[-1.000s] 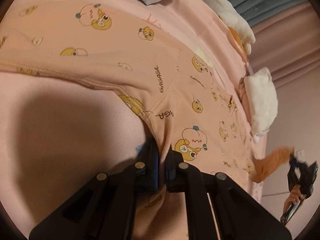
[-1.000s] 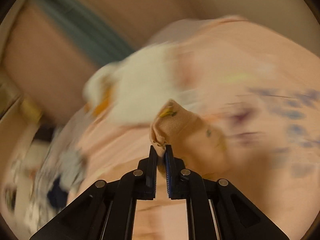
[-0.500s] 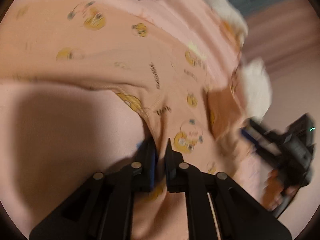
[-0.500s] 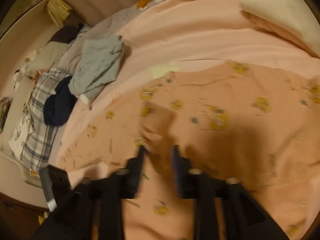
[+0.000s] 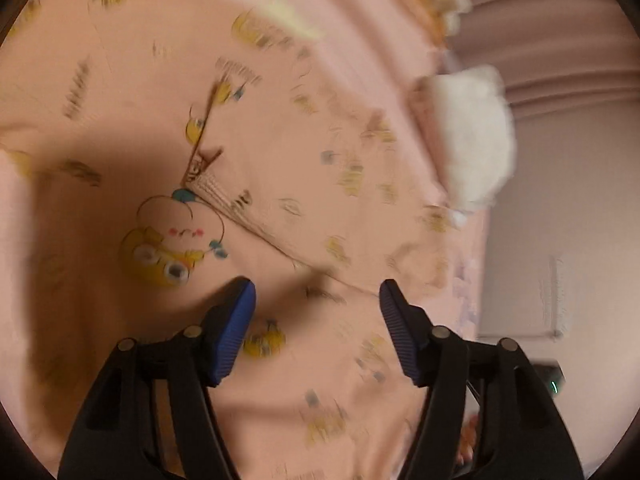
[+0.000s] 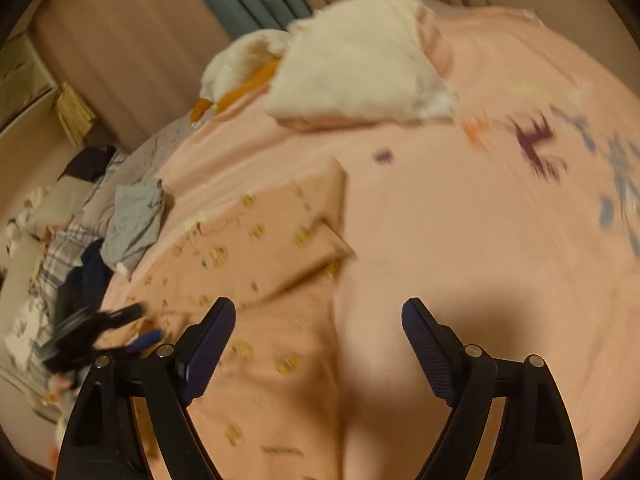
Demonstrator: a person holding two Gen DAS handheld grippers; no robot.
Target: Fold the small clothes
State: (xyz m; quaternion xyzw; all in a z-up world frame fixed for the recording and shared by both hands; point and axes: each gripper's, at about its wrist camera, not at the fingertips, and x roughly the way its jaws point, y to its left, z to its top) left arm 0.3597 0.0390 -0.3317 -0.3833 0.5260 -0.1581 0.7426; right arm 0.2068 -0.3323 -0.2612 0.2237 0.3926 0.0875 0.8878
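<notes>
The peach printed garment (image 6: 256, 248) lies on the pink bedsheet (image 6: 460, 240), toward the left of the right wrist view, with one part folded over onto the body so that a layered edge runs across it. In the left wrist view the same garment (image 5: 280, 184) fills most of the picture, a ribbed cuff or hem lying on top near the large yellow cartoon print.

A second ago both grippers were clamped on the cloth: the left pinched a seam by the print, the right carried a lifted corner in the air. Now neither holds anything. The left gripper (image 5: 316, 292) has just been opening, its blue-padded fingers (image 5: 234, 324) stand apart above the cloth, which lies flat under them rather than between the pads. The right gripper (image 6: 318, 312) has just been opening too, and its fingers (image 6: 426, 344) are spread wider, over the garment's right edge and bare sheet.

Beyond the garment a white fluffy blanket (image 6: 360, 76) sits at the far side of the bed, and a grey garment (image 6: 134, 220) lies at the left among other clothes.
</notes>
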